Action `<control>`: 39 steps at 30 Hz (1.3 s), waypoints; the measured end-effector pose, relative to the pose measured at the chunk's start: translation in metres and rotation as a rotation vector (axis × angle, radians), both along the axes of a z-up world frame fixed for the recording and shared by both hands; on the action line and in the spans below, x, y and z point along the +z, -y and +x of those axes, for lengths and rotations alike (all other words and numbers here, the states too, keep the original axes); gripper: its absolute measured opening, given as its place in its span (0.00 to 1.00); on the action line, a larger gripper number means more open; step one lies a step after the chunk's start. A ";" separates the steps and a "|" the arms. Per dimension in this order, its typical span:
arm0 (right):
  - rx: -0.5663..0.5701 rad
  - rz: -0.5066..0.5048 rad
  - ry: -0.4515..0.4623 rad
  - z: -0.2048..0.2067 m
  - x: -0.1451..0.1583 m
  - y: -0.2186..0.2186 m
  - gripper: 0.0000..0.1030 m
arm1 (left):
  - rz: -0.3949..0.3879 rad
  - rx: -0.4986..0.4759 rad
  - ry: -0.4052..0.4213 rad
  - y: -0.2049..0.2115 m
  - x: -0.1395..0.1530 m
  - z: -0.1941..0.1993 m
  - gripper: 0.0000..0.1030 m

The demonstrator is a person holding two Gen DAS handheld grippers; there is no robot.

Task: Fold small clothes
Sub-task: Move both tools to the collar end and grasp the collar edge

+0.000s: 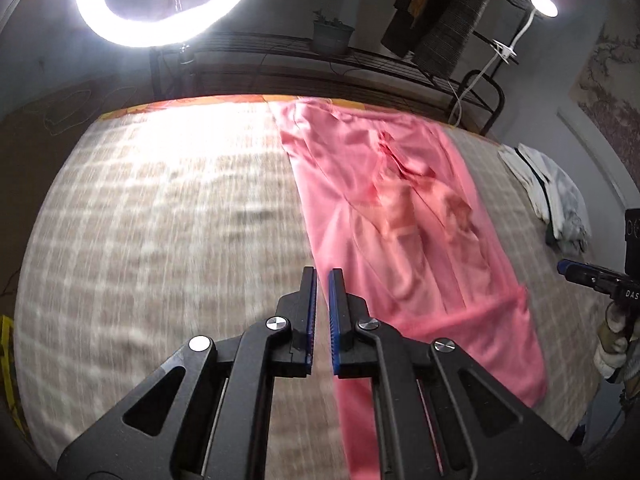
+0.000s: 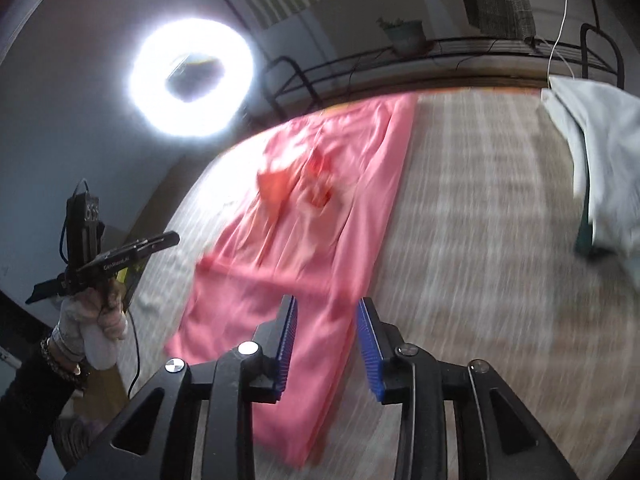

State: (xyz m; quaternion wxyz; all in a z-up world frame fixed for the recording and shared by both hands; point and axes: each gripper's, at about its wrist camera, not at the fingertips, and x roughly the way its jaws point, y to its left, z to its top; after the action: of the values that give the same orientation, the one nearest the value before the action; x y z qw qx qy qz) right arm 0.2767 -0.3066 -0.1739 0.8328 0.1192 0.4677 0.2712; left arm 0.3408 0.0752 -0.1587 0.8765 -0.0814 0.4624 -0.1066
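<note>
While flat on the checked cover (image 1: 160,220), pink garment (image 1: 400,216); left tool (image 1: 322,276) nearly closed, right tool (image 2: 326,304) wide, both empty.

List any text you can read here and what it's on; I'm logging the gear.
"GenRobot.AI": small and soft, on the side of the left gripper, seen from the right wrist.
"DAS": cut off at the frame edge, on the right gripper, seen from the left wrist.
Pink garment: no text visible.

Home bedroom, checked bedcover (image 1: 160,216), metal bedframe (image 1: 360,60), potted plant (image 1: 332,34)
</note>
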 end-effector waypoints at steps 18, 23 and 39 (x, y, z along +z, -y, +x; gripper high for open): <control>-0.051 0.028 -0.004 0.175 -0.030 0.002 0.36 | 0.096 0.031 0.009 0.006 -0.073 0.194 0.08; -0.052 0.030 0.008 0.213 -0.033 -0.009 0.37 | 0.041 0.057 0.031 -0.010 -0.068 0.209 0.34; -0.115 0.061 -0.008 0.289 -0.055 -0.031 0.37 | -0.047 0.044 -0.001 -0.013 -0.074 0.251 0.43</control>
State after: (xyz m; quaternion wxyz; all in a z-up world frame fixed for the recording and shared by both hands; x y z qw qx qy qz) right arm 0.5653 -0.2751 -0.2286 0.8410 0.1723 0.4551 0.2367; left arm 0.5921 0.0886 -0.2330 0.8762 -0.1123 0.4582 -0.0982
